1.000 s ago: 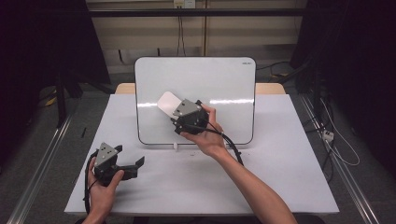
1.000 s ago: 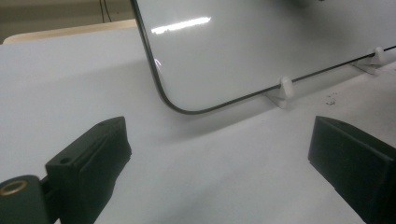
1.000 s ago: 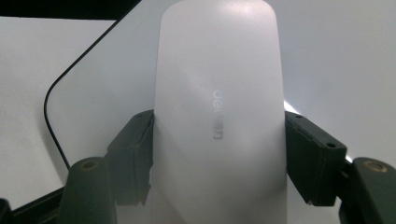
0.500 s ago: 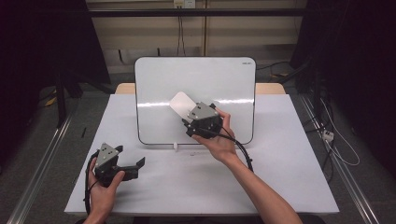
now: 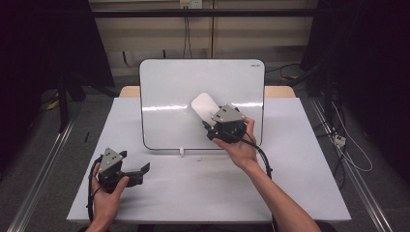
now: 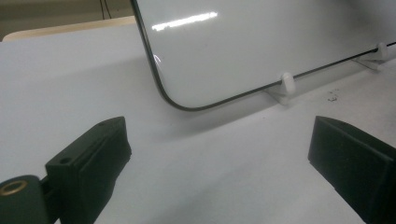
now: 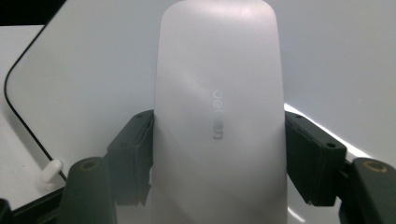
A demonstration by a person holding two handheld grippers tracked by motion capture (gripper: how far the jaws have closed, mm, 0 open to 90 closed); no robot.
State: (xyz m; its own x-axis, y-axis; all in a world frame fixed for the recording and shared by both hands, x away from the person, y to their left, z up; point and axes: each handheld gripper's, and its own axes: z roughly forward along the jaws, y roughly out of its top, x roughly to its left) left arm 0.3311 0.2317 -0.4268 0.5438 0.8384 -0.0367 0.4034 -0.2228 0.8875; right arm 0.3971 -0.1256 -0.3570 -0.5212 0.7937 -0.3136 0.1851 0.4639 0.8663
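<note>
A white whiteboard (image 5: pixel 193 82) with a thin black rim stands upright at the back of the white table (image 5: pixel 300 183). My right gripper (image 5: pixel 210 119) is shut on a white eraser (image 5: pixel 203 105) and holds it flat against the board's face, right of its middle. In the right gripper view the eraser (image 7: pixel 217 93) sits clamped between both black jaws of the right gripper (image 7: pixel 217 154), with the board (image 7: pixel 336 56) behind it. My left gripper (image 5: pixel 141 171) rests open on the table at the front left. In the left gripper view its jaws (image 6: pixel 219 154) stand wide apart with nothing between them, facing the board's lower corner (image 6: pixel 261 42).
Small white clip feet (image 5: pixel 181 151) hold the board's bottom edge on the table. A black cable (image 5: pixel 263 162) trails from the right gripper along the forearm. Loose cables (image 5: pixel 341 142) lie on the floor to the right, and metal rails run along both sides of the table.
My right gripper has slid the eraser to the right across the board's face. The left gripper has stayed where it was.
</note>
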